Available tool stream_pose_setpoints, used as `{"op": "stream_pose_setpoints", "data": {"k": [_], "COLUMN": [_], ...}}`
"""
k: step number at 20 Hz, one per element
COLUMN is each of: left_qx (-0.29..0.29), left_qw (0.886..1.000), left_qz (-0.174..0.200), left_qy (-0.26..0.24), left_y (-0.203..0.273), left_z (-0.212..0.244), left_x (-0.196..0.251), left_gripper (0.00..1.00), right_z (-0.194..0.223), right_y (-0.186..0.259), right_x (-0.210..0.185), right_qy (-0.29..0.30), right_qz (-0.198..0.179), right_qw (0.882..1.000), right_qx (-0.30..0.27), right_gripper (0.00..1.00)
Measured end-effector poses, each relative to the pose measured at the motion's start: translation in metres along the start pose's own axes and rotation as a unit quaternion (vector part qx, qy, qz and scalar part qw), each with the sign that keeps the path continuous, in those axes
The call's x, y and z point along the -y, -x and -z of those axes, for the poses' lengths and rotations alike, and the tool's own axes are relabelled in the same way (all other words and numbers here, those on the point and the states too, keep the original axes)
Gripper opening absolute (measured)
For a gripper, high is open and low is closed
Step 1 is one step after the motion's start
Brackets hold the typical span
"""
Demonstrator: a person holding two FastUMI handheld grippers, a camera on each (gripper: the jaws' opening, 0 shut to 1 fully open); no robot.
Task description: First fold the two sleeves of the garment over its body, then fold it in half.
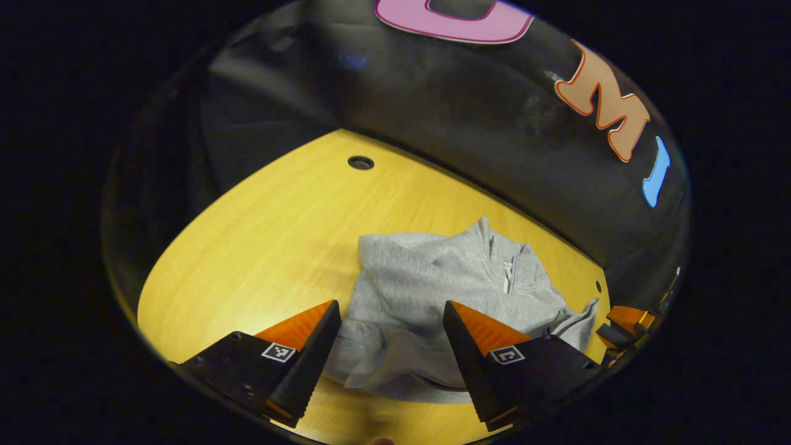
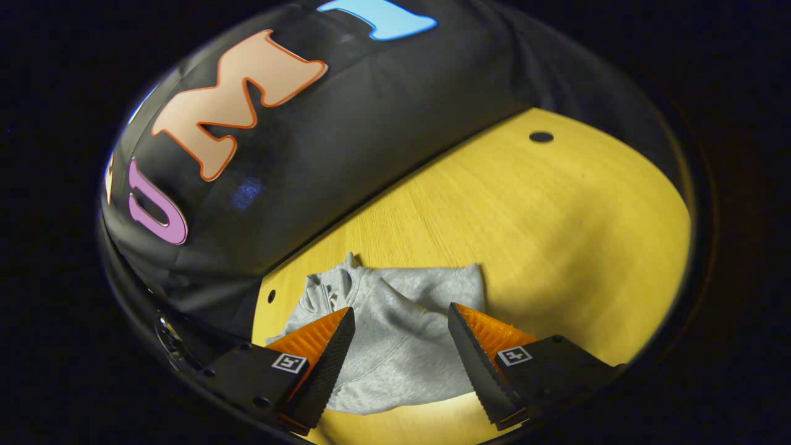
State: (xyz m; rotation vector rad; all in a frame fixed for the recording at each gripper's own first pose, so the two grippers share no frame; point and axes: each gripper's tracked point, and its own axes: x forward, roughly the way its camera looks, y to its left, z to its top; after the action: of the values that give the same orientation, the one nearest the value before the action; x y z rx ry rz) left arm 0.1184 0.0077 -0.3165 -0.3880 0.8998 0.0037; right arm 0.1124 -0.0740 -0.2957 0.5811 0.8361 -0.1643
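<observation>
Hovering with fingers spread and empty, the left gripper (image 1: 390, 352) and right gripper (image 2: 401, 358) are facing the bunched garment (image 1: 445, 296) lying just ahead on the surface (image 1: 266, 247), risking pinching several layers and dragging the whole bundle.

This is a staged recording booth, not a lived-in room. A smooth yellow wood-grain table (image 1: 278, 235) fills the lower part of both views, its surface lit brightly from above while everything around it falls into darkness. A small round cable hole (image 1: 361, 162) is cut through the tabletop, the kind found on office desks, and it also shows in the right gripper view (image 2: 541, 136). Directly behind the table's far edge hangs a wrinkled black cloth wall (image 1: 469, 123), closing the space off like a backdrop.
</observation>
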Motion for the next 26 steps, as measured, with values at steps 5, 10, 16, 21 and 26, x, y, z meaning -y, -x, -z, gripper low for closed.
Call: {"op": "stream_pose_setpoints", "data": {"k": [5, 10, 16, 21, 26], "left_qx": [0.12, 0.212, 0.258, 0.278, 0.3], "left_qw": [0.987, 0.962, 0.949, 0.94, 0.933], "left_qz": [-0.026, -0.024, -0.04, -0.047, -0.045], "left_qy": [-0.101, -0.17, -0.177, -0.193, -0.193], "left_y": [0.054, 0.112, 0.17, 0.181, 0.2], "left_z": [-0.057, -0.078, -0.08, -0.086, -0.099], "left_x": [0.007, 0.038, 0.047, 0.055, 0.061], "left_gripper": [0.97, 0.95, 0.95, 0.95, 0.95], "right_z": [-0.037, -0.05, -0.058, -0.067, -0.074], "right_y": [0.051, 0.119, 0.172, 0.183, 0.192], "right_x": [-0.021, -0.051, -0.066, -0.067, -0.074], "right_qy": [0.125, 0.213, 0.252, 0.241, 0.246], "right_qz": [-0.004, -0.021, -0.03, -0.032, -0.038], "right_qw": [0.985, 0.952, 0.926, 0.922, 0.916], "right_qx": [0.122, 0.219, 0.278, 0.301, 0.315], "right_gripper": [0.96, 0.96, 0.96, 0.96, 0.96]}}
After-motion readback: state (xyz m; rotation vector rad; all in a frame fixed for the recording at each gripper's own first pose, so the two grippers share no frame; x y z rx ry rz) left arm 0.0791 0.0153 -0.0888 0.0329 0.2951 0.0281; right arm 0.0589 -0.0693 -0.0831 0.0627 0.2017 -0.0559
